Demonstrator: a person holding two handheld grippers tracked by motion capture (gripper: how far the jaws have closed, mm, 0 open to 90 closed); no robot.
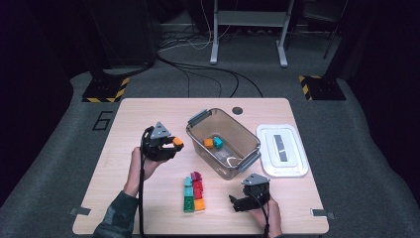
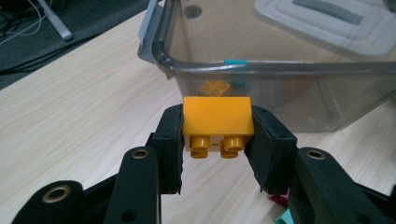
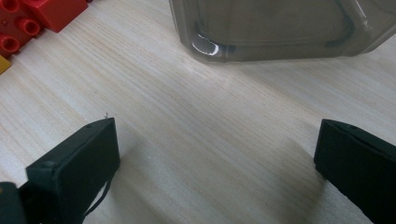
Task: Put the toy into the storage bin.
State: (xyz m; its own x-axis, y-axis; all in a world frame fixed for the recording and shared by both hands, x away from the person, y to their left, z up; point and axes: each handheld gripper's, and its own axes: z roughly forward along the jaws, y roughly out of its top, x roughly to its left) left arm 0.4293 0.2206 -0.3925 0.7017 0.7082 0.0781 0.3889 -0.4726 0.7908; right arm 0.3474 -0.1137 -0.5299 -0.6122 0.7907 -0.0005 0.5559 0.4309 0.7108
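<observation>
My left gripper (image 1: 174, 145) is shut on an orange brick (image 2: 218, 122), held above the table just left of the clear plastic bin (image 1: 250, 147); its studs face the camera in the left gripper view. Inside the bin lie an orange brick (image 1: 209, 143) and a teal brick (image 1: 218, 142). My right gripper (image 1: 236, 204) rests low on the table near the front edge, jaws wide open with bare wood between the pads (image 3: 88, 154). A cluster of loose bricks (image 1: 194, 192) in red, teal, green and orange lies between the two hands.
The bin's white lid (image 1: 281, 149) lies flat to the right of the bin. A dark round hole (image 1: 237, 110) sits in the table (image 1: 124, 124) behind the bin. Red bricks (image 3: 32, 18) lie at the upper left of the right gripper view.
</observation>
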